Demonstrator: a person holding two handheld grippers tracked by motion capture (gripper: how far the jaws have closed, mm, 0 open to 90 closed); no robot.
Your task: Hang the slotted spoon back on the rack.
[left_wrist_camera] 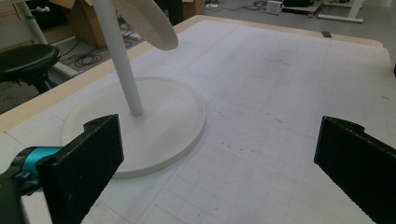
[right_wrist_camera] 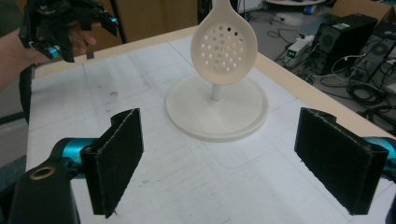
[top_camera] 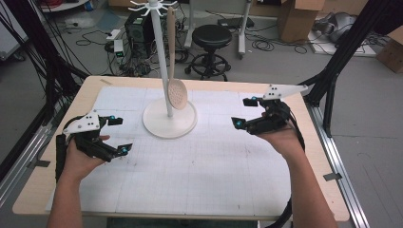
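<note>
Pale perforated skimmer (right_wrist_camera: 223, 44), hanging upright

A: The slotted spoon (right_wrist_camera: 223, 46) looks like pale wood, matt, smooth, with drilled holes. The stand (top_camera: 169, 121)?

B: White plastic or painted metal, faint sheen on its round base. The table (top_camera: 90, 90) edge is light wood, under a matt white gridded paper sheet (top_camera: 199, 161), slightly scuffed.

A: The right gripper (right_wrist_camera: 219, 158) pads (right_wrist_camera: 119, 158)?

B: Black, rough, ribbed rubber or foam.
</note>
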